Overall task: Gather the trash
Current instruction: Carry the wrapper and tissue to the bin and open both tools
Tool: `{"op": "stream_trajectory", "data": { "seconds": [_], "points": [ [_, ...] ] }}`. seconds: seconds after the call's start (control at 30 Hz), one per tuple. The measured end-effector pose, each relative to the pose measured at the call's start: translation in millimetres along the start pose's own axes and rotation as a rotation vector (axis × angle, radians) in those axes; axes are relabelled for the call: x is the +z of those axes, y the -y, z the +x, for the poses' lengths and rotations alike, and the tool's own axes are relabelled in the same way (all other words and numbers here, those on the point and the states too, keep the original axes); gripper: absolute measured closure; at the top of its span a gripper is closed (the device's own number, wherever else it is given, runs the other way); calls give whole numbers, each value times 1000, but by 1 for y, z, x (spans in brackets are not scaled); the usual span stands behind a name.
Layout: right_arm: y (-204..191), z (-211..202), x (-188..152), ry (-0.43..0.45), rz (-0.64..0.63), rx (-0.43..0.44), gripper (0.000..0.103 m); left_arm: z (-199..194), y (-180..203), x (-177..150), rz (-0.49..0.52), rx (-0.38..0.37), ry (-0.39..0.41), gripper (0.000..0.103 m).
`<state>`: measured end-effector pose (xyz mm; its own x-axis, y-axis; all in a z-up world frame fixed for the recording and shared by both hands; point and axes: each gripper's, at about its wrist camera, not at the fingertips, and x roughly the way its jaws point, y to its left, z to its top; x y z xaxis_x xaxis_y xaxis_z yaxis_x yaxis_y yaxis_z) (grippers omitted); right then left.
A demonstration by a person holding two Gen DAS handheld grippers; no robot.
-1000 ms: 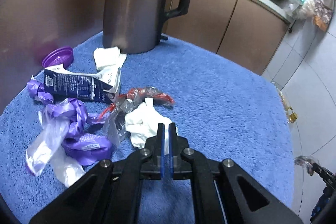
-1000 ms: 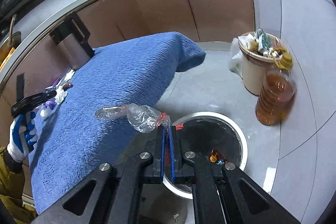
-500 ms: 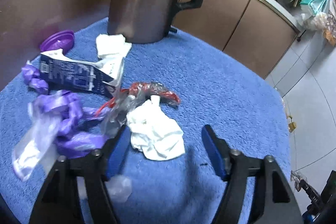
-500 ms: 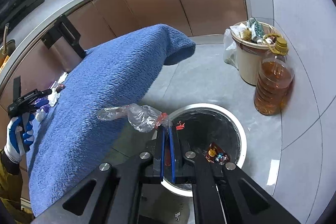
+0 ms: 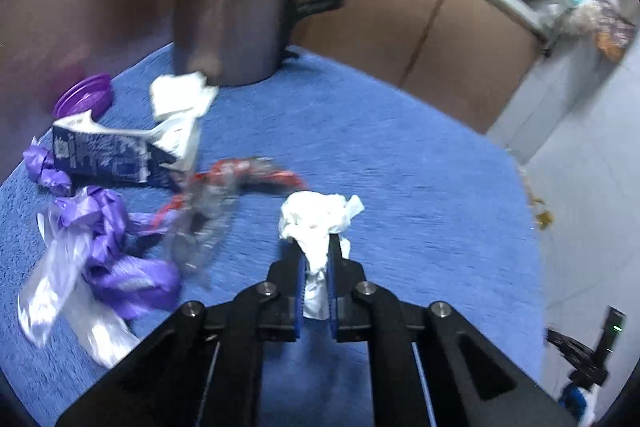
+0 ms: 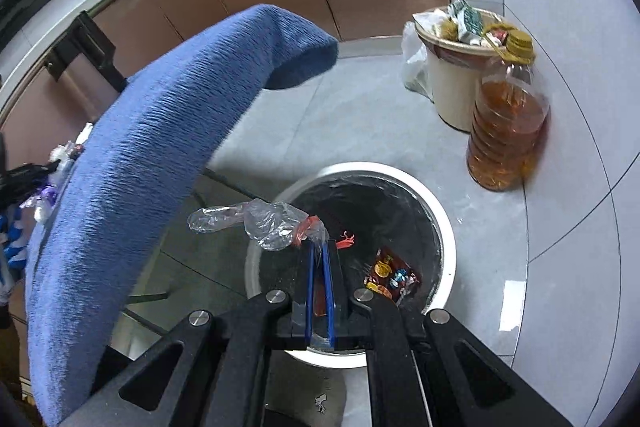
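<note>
My left gripper is shut on a crumpled white tissue and holds it just above the blue cloth-covered table. Left of it lie a clear wrapper with red print, purple plastic wrappers, a dark blue carton, another white tissue and a purple lid. My right gripper is shut on a clear plastic wrapper with a red patch and holds it over the rim of the round white bin with a black liner.
A dark electric kettle stands at the back of the table. In the right wrist view a bottle of amber oil and a full beige waste bucket stand on the tiled floor beyond the bin. Brown cabinets line the wall.
My left gripper opened, moved onto the white tissue and closed on it, lifting it slightly. My right gripper carried the clear wrapper further over the bin.
</note>
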<state>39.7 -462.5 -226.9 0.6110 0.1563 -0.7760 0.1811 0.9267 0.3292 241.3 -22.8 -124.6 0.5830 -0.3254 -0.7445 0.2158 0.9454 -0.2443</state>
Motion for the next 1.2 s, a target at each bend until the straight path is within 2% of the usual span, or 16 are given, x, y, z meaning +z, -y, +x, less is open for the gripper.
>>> {"op": "stream_trajectory", "data": {
  "seconds": [0.13, 0.27, 0.3, 0.37, 0.5, 0.6, 0.67, 0.73, 0.83, 1.0, 1.07, 1.13, 1.2],
  "points": [
    [10, 9, -1, -18, 19, -39, 95, -17, 46, -5, 71, -139, -4, 95],
    [17, 21, -2, -49, 18, -78, 95, -25, 108, -16, 165, -300, -40, 94],
    [18, 24, -2, -56, 17, -81, 91, -25, 125, -20, 194, -330, -52, 94],
    [20, 28, -2, -61, 21, -98, 65, -25, 160, -31, 246, -385, -82, 92],
    [21, 19, -2, -35, 32, -99, 62, -12, 214, -43, 329, -427, -118, 91],
    [20, 1, -4, -8, 23, -126, 61, 2, 247, -49, 376, -457, -147, 77],
    [22, -14, -5, 14, 28, -137, 61, 12, 265, -54, 403, -469, -161, 61],
    [25, -29, -7, 36, 37, -154, 60, 17, 276, -57, 411, -475, -173, 54],
    [30, -51, -10, 69, 51, -170, 59, 18, 280, -57, 399, -489, -178, 54],
    [27, -87, -9, 136, 71, -177, 50, -6, 272, -52, 393, -483, -90, 54],
    [18, -100, -6, 172, 67, -167, 34, -26, 262, -50, 386, -479, -31, 54],
    [4, -114, -2, 219, 57, -153, 21, -43, 256, -48, 396, -482, -8, 54],
    [-14, -131, 4, 271, 35, -124, 11, -63, 249, -47, 430, -466, 18, 54]
  ]
}}
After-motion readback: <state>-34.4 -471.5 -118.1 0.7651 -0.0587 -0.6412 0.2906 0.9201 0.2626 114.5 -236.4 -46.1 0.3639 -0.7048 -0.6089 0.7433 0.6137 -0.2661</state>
